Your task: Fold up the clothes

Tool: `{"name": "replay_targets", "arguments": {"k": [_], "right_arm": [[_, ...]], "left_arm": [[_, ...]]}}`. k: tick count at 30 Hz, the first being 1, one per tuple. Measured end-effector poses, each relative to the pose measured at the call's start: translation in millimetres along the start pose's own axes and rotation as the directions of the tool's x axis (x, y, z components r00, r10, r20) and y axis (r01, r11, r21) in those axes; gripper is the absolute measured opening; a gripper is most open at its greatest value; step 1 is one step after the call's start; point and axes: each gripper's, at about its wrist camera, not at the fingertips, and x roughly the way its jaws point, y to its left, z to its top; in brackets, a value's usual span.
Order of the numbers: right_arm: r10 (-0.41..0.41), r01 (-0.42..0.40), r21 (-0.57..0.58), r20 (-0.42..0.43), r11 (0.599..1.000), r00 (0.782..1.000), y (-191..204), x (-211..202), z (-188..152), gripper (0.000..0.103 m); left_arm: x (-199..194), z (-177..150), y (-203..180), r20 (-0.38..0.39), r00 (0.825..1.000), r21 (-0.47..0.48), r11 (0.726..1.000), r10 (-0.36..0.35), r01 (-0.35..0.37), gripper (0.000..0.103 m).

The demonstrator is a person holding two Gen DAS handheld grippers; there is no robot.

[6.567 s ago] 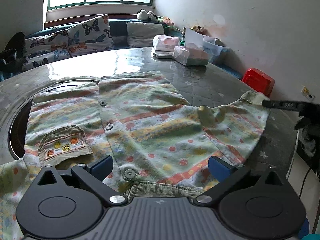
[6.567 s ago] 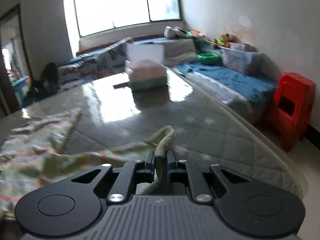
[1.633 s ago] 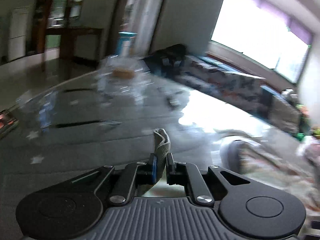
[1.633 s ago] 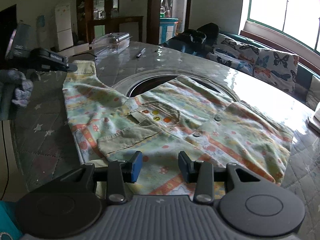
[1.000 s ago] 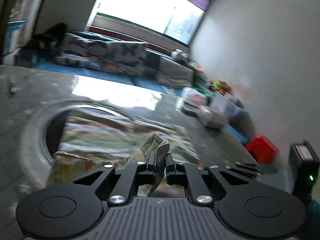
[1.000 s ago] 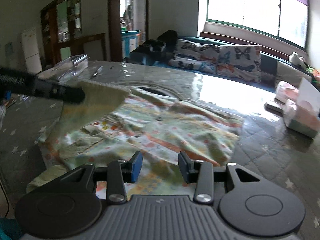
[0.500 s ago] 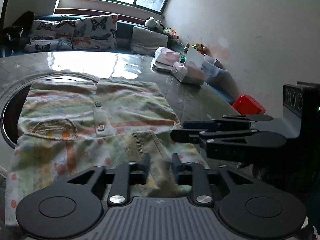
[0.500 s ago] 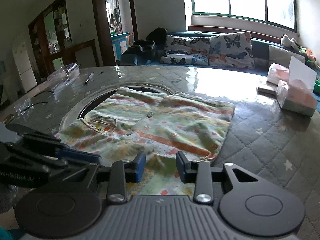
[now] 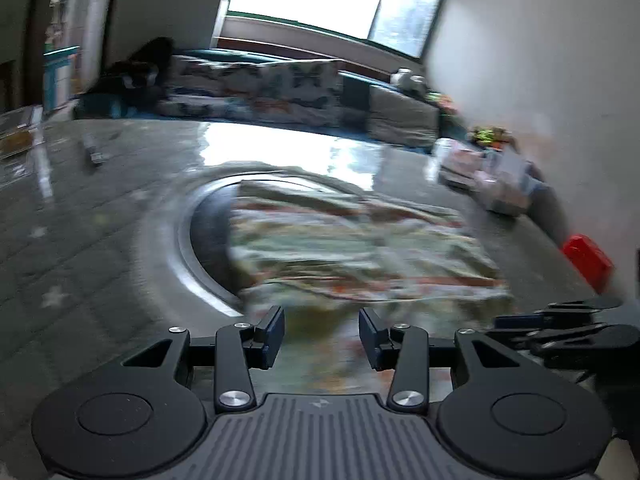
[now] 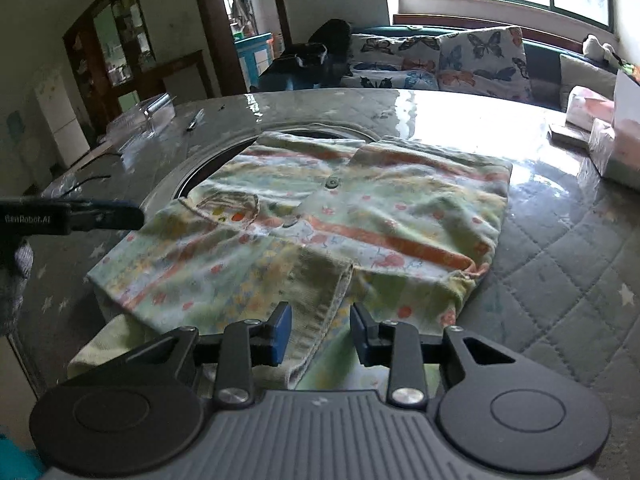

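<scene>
A small patterned button-up shirt (image 10: 320,224) lies on the round table with both sleeves folded in over its front. It shows blurred in the left wrist view (image 9: 360,248). My right gripper (image 10: 320,330) is open and empty, just above the shirt's near edge where a sleeve cuff (image 10: 328,304) lies. My left gripper (image 9: 321,334) is open and empty over the near edge of the shirt. The left gripper also shows at the left of the right wrist view (image 10: 100,214), and the right gripper at the right of the left wrist view (image 9: 560,326).
The table (image 10: 560,256) has a quilted grey cover and a round recess (image 10: 192,184) under the shirt's far left part. Tissue packs and boxes (image 10: 600,128) stand at the far right. A clear plastic box (image 10: 148,114) and a pen (image 10: 196,120) lie far left. A red stool (image 9: 586,256) stands beyond the table.
My left gripper carried the left sleeve over the shirt front, let it go and opened wider. It has since swung left, away from the right gripper. The right gripper stays open.
</scene>
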Motion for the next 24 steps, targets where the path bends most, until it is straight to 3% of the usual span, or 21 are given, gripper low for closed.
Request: {"name": "replay_targets", "arguments": {"k": [5, 7, 11, 17, 24], "right_arm": [[0.003, -0.003, 0.021, -0.011, 1.000, 1.000, 0.6, 11.5, 3.6, 0.020], [-0.004, 0.005, 0.014, -0.009, 1.000, 1.000, 1.6, 13.5, 4.4, 0.007], [-0.027, 0.028, -0.025, 0.033, 0.999, 0.999, 10.8, 1.8, 7.1, 0.006], [-0.066, 0.067, -0.034, 0.026, 0.997, 0.997, 14.9, -4.9, 7.5, 0.006], [-0.112, 0.115, -0.068, 0.049, 0.991, 0.992, 19.5, -7.8, 8.1, 0.011]], "left_arm": [[-2.3, -4.8, 19.9, -0.004, 0.999, -0.029, 0.999, 0.044, -0.044, 0.044], [-2.1, -5.8, 24.3, -0.008, 0.999, -0.034, 0.998, 0.052, -0.052, 0.044], [5.1, -5.7, 22.2, -0.012, 0.998, -0.028, 0.998, 0.061, -0.061, 0.044], [16.3, 1.7, 19.9, -0.010, 0.997, -0.002, 0.997, 0.080, -0.080, 0.044], [28.3, 8.6, 12.1, -0.008, 0.997, 0.037, 0.996, 0.078, -0.078, 0.038]]}}
